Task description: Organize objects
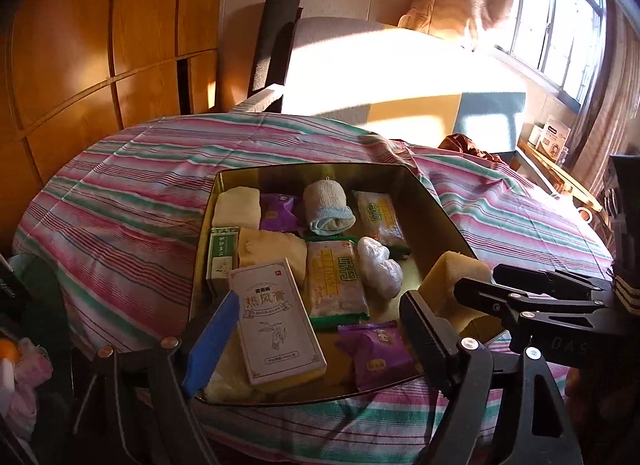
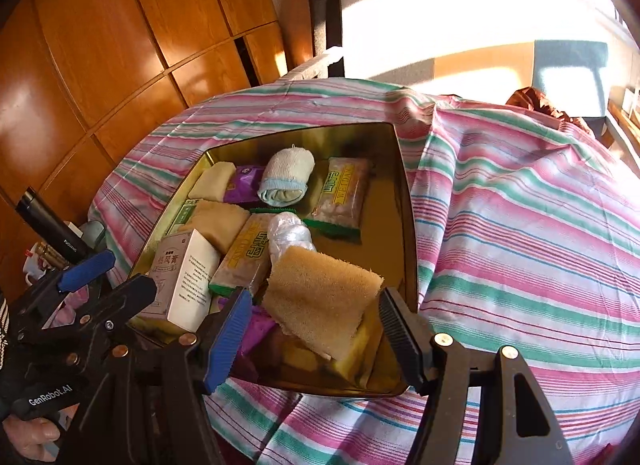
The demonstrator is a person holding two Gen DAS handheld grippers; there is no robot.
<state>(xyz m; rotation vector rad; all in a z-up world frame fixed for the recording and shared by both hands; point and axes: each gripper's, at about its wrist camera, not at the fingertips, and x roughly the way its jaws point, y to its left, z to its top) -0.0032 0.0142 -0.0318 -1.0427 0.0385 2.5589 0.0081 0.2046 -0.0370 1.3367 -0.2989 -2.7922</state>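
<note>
Tin (image 1: 436,201): holds sorted goods. Left gripper (image 1: 316,341): fingers apart, empty, box (image 1: 276,321) lying between them. Right gripper (image 2: 316,329): fingers apart, sponge (image 2: 320,297) just beyond, unclamped, apparently just deposited.

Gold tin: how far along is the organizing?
Mostly done: the gold tin on the striped cloth holds the medicine box, snack packets and rolled sock. Both grippers' jaws stand open and empty; the sponge sits tilted at the tin's corner. Nothing visibly waits outside.
</note>
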